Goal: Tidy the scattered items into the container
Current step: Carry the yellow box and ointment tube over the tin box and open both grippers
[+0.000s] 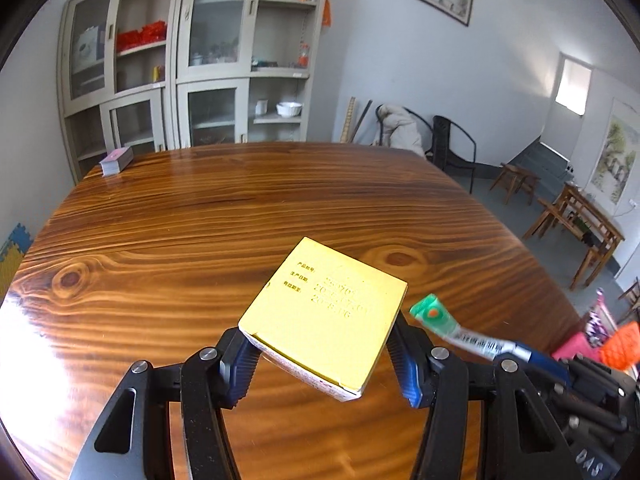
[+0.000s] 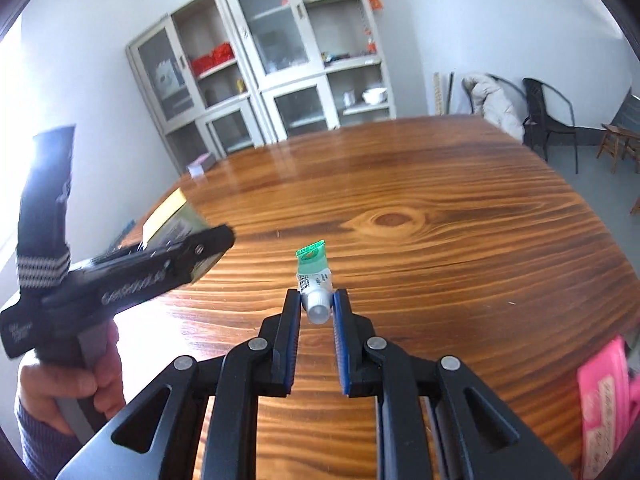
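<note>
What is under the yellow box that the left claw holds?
Only bare wooden table shows below the yellow box; the patch directly beneath and the box's underside are covered.

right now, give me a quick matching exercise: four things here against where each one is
Things:
1. yellow box
2. green-tipped tube
3. deck of cards
4. white bowl

Places:
a. on a cabinet shelf
b. on the far corner of the table
c. held in the left tongs
d. held in the right tongs

Pairs: 1-c, 2-d, 3-b, 4-a
</note>
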`<action>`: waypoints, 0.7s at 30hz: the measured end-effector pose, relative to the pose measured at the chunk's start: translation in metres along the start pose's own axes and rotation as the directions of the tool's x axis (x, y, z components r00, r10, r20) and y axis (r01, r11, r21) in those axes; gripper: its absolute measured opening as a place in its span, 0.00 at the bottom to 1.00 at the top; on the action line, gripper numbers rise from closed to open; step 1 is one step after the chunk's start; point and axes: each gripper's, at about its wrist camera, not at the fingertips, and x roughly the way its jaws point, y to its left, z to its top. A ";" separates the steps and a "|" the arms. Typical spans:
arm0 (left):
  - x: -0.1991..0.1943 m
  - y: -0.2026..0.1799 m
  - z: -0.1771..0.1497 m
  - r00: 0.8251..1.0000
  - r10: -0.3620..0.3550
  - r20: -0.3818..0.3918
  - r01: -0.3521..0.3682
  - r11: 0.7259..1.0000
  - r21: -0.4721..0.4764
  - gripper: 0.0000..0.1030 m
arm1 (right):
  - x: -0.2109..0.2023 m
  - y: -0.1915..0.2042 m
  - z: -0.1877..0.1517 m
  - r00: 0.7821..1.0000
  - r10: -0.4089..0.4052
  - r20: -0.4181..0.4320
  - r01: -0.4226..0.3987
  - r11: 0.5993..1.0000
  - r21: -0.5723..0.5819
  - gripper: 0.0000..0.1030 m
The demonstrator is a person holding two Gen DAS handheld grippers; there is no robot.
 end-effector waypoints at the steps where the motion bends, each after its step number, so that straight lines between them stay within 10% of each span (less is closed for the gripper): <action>1: -0.006 -0.007 -0.002 1.000 -0.009 0.006 0.009 1.000 0.013 0.58 | -0.011 -0.004 -0.004 1.000 -0.004 0.018 0.003 1.000 0.013 0.17; 11: -0.041 -0.132 -0.015 0.974 -0.225 -0.002 0.222 0.961 0.164 0.58 | -0.174 -0.074 -0.045 0.935 -0.258 0.242 0.232 0.964 0.132 0.17; 16: -0.062 -0.208 -0.027 0.935 -0.353 -0.034 0.350 0.902 0.253 0.58 | -0.246 -0.125 -0.072 0.864 -0.430 0.263 0.375 0.897 0.234 0.17; 21: -0.069 -0.285 -0.053 0.882 -0.454 -0.126 0.469 0.825 0.314 0.58 | -0.263 -0.170 -0.093 0.845 -0.497 0.197 0.427 0.849 0.313 0.17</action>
